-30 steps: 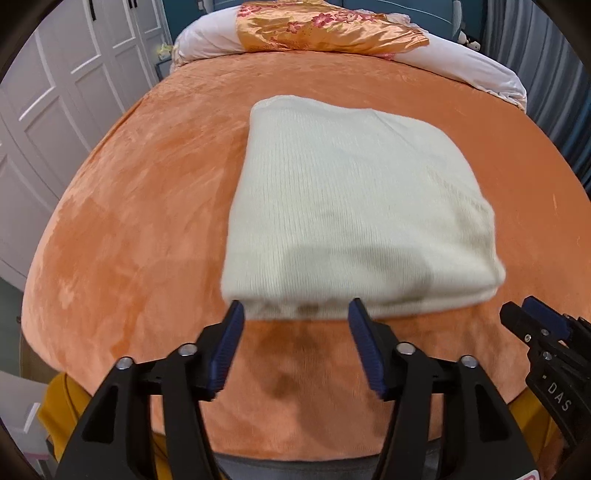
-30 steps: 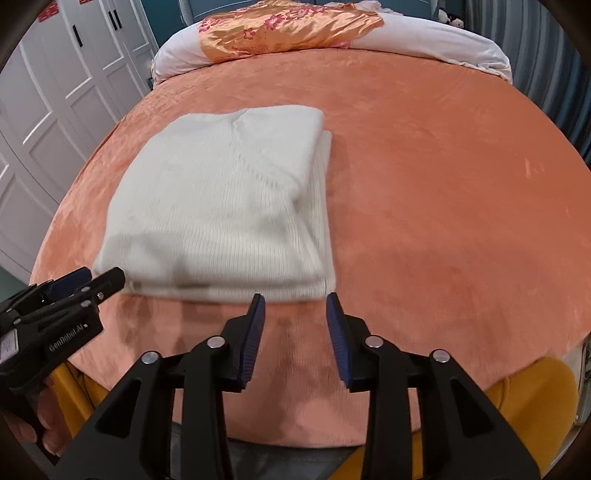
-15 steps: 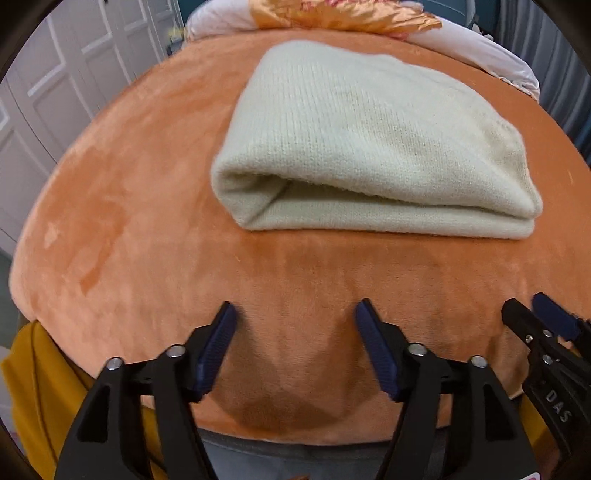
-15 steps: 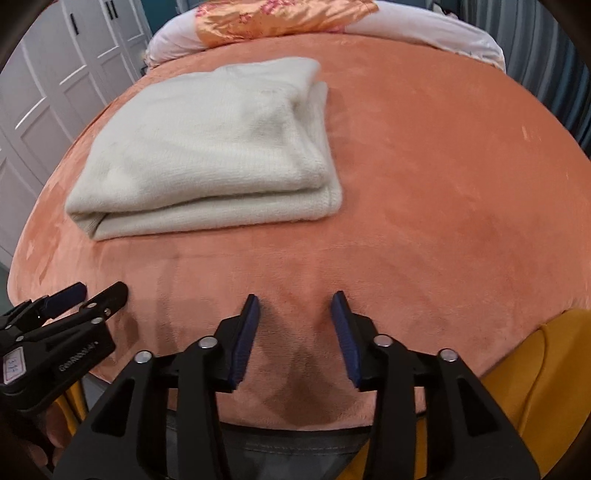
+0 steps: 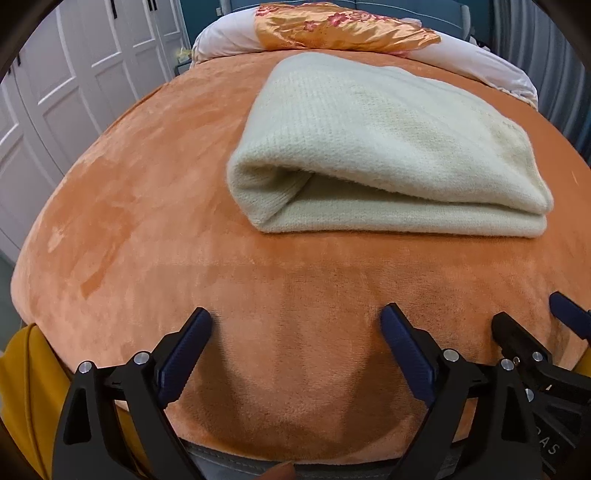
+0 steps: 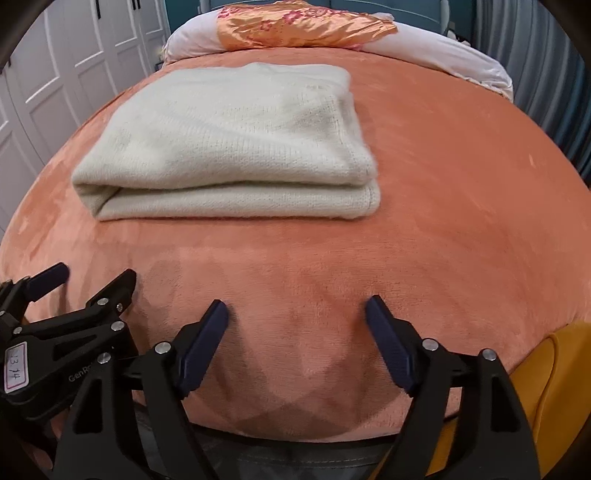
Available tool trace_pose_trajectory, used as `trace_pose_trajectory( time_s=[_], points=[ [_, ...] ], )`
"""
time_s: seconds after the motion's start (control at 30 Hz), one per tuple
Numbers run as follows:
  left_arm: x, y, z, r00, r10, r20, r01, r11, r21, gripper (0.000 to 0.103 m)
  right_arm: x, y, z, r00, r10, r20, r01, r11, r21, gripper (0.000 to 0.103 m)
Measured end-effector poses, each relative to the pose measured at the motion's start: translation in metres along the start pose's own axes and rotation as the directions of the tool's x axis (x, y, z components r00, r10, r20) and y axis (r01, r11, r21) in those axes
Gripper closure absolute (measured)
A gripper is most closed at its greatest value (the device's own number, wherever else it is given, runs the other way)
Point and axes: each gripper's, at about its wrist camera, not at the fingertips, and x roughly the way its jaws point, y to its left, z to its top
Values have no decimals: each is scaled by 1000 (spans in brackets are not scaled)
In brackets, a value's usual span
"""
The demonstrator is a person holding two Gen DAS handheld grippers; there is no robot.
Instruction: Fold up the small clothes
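Both grippers hang low over the near edge of the orange blanket (image 5: 147, 192), side by side. Left gripper (image 5: 295, 325) is spread wide, holding nothing; right gripper (image 6: 295, 314) is likewise spread and bare. Beyond them, apart from the fingertips, lies the cream knitted garment (image 5: 388, 147), folded flat into layers. Farther back sits an orange floral pillow (image 6: 303, 26).

An orange plush blanket (image 5: 155, 206) covers the bed. At its far end lies a white pillow (image 6: 443, 55) with an orange floral satin cloth (image 6: 295, 27) draped over it. Left of the bed stand white panelled wardrobe doors (image 5: 74, 74); mustard-yellow fabric (image 6: 565, 369) shows at the bed's near edge.
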Motion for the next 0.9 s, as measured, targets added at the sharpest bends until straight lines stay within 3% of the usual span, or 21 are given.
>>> trace_pose_trajectory(
  time_s=[0.47,0.53,0.9],
  points=[
    [1,0,-1,1000,1,-3,-1,1000,3,9,0,1,2,1000,-23,-10,23,1000,16,26],
    [1,1,-1,1000,18,-7,-18,1000,-1,5,0,2,1,1000,-26,-12,26,1000,16,26],
    [4,6,0,1000,-8,-8,8,1000,-17,5,3,7,3,999,-36,-32,36,999,26,23]
  ],
)
